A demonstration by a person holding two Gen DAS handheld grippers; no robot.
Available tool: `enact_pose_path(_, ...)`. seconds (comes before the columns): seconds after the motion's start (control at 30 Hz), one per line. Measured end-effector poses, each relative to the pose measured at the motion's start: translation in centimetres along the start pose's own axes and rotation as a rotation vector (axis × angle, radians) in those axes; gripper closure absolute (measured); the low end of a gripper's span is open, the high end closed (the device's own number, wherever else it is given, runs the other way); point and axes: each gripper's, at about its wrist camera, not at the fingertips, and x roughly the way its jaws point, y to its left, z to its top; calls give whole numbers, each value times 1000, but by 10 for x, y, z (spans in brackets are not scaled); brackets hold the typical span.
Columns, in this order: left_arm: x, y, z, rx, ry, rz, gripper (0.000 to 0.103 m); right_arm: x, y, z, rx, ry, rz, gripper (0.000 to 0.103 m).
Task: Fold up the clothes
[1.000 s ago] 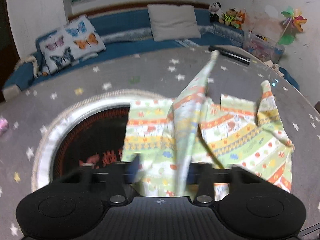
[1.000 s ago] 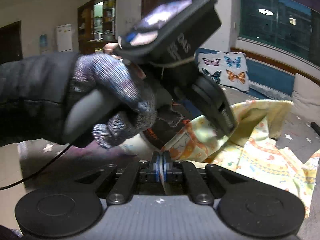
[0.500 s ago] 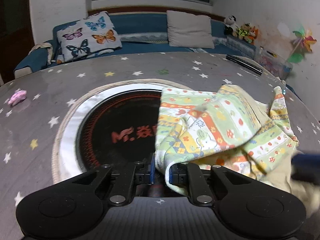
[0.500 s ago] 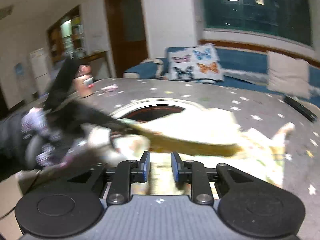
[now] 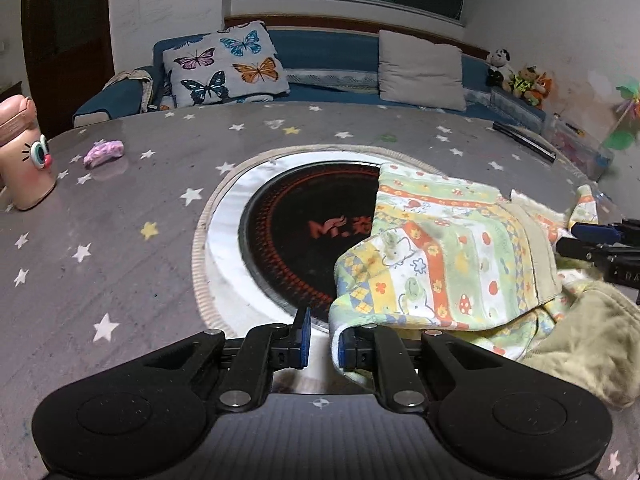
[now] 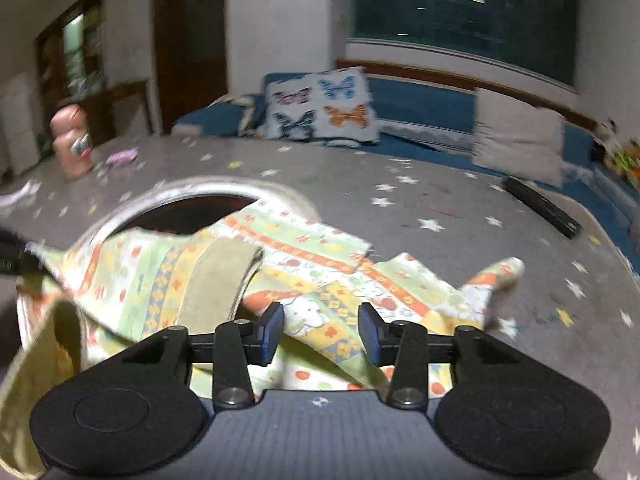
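Parting both grippers — left gripper (image 5: 319,338) slightly gapped, garment (image 5: 448,264) hem draped on one finger; right gripper (image 6: 321,332) spread wide above it. Cloth is lying half-folded on table (image 5: 120,248) — risking snagging, undoing the fold.

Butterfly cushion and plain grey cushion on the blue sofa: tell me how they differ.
The butterfly cushion is white, printed with coloured butterflies; the plain grey cushion carries no pattern. The butterfly cushion sits at the sofa's left end in the left wrist view, the grey one further right, nearer the stuffed toys. Both lean against the sofa back, behind the star-patterned table.
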Motion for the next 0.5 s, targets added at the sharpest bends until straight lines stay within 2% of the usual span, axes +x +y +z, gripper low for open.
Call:
enact_pose_path(0.1,0,-9,0,64,-10,33,80,10,12,-3,-90,9,7,53)
enact_pose_path(0.17,0,-18,0,121,-28,50,65,13,20,-4,-124,13,-3,54)
enact_pose_path(0.23,1,-27,1,180,-45,59,62,17,25,-4,-141,18,-21,57)
enact_pose_path(0.33,4,-39,1,269,-67,55,62,19,25,-1,-92,22,-24,84)
enact_pose_path(0.4,10,-46,0,322,-75,59,64,15,23,-1,-64,8,-28,90)
enact_pose_path(0.47,15,-47,-1,332,-70,63,87,6,21,-1,-45,-19,-38,95)
enact_pose_path(0.5,15,-44,-1,316,-68,61,90,1,19,-1,-34,-33,-48,95)
